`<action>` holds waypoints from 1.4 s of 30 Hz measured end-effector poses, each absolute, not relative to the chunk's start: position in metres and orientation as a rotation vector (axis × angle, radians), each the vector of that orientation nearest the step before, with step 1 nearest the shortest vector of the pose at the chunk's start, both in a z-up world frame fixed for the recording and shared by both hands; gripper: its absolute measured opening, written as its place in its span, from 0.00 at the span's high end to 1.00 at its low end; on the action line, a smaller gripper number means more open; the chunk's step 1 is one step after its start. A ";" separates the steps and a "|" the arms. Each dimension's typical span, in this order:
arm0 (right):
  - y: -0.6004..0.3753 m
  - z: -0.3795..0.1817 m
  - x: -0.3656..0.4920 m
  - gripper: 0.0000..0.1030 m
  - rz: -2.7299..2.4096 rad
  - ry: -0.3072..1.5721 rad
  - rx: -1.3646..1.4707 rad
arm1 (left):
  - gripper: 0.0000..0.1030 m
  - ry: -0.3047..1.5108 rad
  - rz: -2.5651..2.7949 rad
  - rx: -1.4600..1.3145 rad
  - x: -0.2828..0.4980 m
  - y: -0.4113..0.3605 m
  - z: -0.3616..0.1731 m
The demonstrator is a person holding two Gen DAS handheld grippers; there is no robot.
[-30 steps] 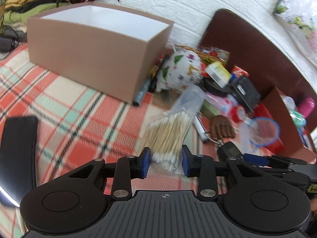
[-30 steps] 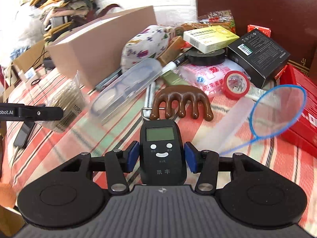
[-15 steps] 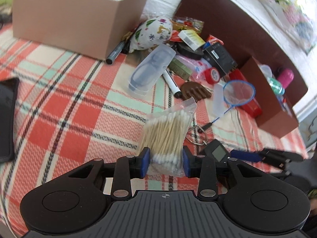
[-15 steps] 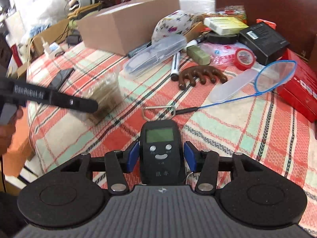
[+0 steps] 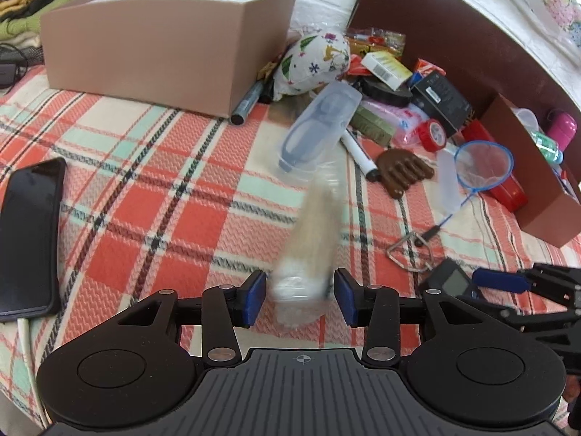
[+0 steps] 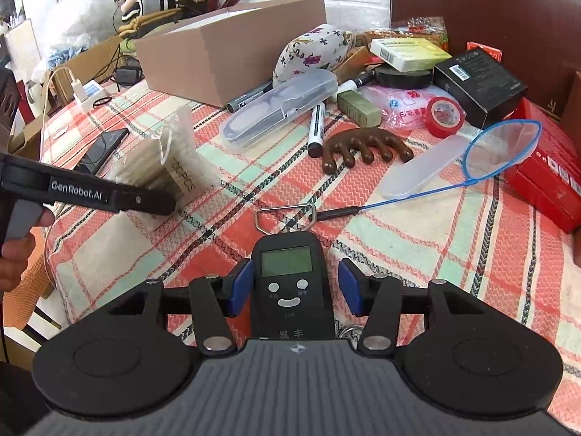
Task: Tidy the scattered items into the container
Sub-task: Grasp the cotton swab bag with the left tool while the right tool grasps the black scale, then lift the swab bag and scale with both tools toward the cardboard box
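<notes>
The left gripper (image 5: 299, 298) has its jaws opening, and a blurred bag of cotton swabs (image 5: 308, 250) sits between the blue pads without either pad pressing on it; the bag's far end reaches forward from the jaws over the red, mint and cream plaid tablecloth (image 5: 152, 196). Well ahead and to the left of these jaws stands the open brown cardboard box (image 5: 159, 51), the container. Left of the jaws lies a black phone (image 5: 29, 236). Ahead and slightly right lie a clear glasses case (image 5: 319, 127), a marker (image 5: 357, 154) and a brown wooden massage comb (image 5: 403, 174). The right gripper (image 6: 290, 290) has its jaws at a middling width around a black digital hanging scale (image 6: 288, 290); a gap shows on both sides, wider on the right, so the pads are not clamping it. Just ahead of these jaws is the scale's metal hook loop (image 6: 285, 214), then a blue-rimmed small net (image 6: 504, 149) to the right, with a red tape roll (image 6: 445, 116) beyond it.
</notes>
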State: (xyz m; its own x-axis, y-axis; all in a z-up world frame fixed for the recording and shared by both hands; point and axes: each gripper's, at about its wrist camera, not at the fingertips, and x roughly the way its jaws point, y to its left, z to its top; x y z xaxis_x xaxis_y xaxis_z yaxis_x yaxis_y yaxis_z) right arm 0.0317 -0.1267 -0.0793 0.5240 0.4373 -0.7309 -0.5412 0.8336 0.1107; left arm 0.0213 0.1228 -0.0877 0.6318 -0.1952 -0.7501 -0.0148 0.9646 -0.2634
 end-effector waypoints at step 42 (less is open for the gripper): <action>-0.126 -0.071 0.032 0.47 0.709 0.865 0.051 | 0.77 0.848 -0.169 -0.249 0.006 0.125 -0.070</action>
State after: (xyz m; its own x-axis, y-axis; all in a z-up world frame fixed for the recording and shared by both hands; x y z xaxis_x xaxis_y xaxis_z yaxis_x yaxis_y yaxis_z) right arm 0.0317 -0.1255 -0.0706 0.4370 0.5898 -0.6791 -0.5498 0.7727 0.3173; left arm 0.0059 0.1251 -0.0697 0.6508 -0.2461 -0.7182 0.0486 0.9576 -0.2840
